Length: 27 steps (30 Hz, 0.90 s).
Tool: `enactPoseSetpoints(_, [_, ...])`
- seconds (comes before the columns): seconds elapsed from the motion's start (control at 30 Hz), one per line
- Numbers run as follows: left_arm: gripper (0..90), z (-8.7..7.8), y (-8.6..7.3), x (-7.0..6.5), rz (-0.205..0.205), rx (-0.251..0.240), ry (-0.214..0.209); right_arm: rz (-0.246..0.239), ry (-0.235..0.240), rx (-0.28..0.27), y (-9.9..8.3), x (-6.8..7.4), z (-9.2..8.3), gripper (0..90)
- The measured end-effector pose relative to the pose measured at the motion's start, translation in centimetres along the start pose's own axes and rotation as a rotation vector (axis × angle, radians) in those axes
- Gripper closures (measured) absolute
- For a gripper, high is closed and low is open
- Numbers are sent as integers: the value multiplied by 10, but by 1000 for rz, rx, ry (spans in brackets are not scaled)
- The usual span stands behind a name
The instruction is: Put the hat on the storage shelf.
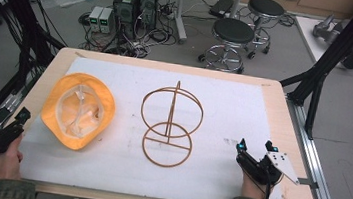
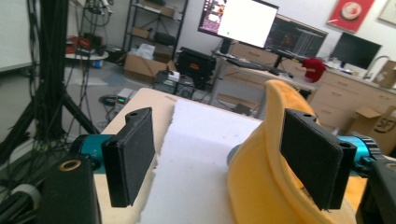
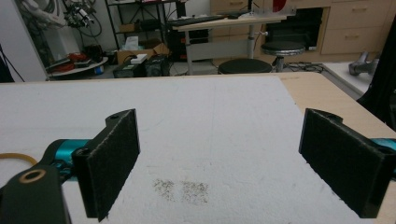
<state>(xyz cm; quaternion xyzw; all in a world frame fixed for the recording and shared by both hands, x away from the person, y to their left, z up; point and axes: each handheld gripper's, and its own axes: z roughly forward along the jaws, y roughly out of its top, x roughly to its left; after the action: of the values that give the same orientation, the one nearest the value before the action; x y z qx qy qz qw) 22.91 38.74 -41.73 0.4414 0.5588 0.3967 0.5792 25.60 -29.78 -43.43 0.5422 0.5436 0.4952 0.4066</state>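
Black pads of the left gripper (image 2: 219, 161) stand wide apart, the yellow hat (image 1: 78, 110) just ahead on the white mat (image 1: 244, 107). Probably best to pinch its brim squarely. Right gripper (image 1: 256, 145), jaws apart too, rests beside the wire stand (image 1: 170, 124).

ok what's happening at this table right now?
A person sits at the table with a two-jaw gripper in each hand, and neither holds anything. The left gripper is open at the table's left edge, close beside the yellow bucket hat, which lies crown-down on the white mat. The right gripper is open over bare mat at the right. A wire hat stand sits untouched in the middle.
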Motion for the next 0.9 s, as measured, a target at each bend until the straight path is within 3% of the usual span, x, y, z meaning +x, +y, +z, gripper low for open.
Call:
enactPoseSetpoints(0.23, [268,2,15,-3,-23,11,-63,1,4,0,0,0,1,112])
enactPoseSetpoints(0.37, [268,8,26,-11,-12,34,-100,3,6,0,0,0,0,112])
enactPoseSetpoints(0.5, [268,17,38,-22,28,71,-141,9,11,0,0,0,1,112])
enactPoseSetpoints(0.63, [268,28,50,-35,89,103,-152,13,13,0,0,-1,1,112])
enactPoseSetpoints(0.9, [268,53,62,-52,153,195,-182,11,25,-2,0,0,1,112])
